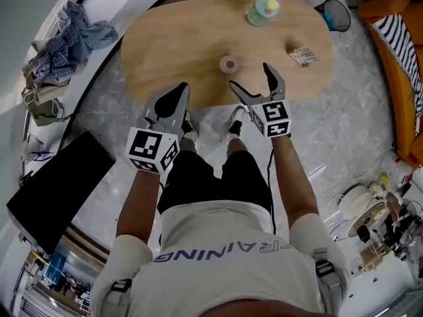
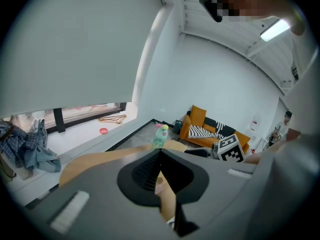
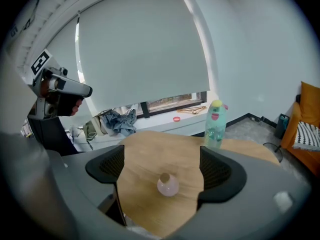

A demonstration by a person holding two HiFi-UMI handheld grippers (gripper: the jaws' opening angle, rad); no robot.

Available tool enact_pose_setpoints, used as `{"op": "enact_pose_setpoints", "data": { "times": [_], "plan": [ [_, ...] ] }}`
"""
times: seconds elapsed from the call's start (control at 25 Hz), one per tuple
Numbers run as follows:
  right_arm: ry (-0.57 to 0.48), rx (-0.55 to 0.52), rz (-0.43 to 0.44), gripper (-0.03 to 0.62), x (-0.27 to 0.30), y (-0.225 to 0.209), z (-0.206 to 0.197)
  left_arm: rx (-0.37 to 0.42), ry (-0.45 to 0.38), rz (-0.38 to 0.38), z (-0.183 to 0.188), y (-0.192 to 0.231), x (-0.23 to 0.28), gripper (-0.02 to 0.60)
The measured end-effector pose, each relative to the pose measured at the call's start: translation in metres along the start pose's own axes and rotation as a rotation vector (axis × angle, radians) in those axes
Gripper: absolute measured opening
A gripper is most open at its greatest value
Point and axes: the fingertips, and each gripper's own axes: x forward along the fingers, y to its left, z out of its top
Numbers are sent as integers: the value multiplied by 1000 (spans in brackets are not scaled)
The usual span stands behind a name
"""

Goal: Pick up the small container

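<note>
Head view, reading from the left: I'm holding the left gripper [image 1: 178,92] off the near edge of the table [image 1: 165,38], jaws pressed together on nothing, because this pick is needing only one hand. The small container [image 1: 229,63] is sitting on the wood close to that edge, well apart from the bottle [image 1: 264,8]. I'm hovering the right gripper [image 1: 249,74] just beside it, jaws spread wide and empty, lining them up to straddle the container.
</note>
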Motion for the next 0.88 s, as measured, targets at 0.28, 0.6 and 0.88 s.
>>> {"op": "enact_pose_setpoints", "data": {
  "times": [0.28, 0.6, 0.88],
  "plan": [
    [55, -39, 39, 489, 60, -3, -51, -4, 34, 36, -32, 14, 17, 0],
    [93, -35, 48, 488, 125, -2, -105, -46, 64, 60, -78, 34, 28, 0],
    [103, -34, 44, 486, 162, -9, -138, -39, 43, 33, -95, 38, 34, 0]
  ]
}}
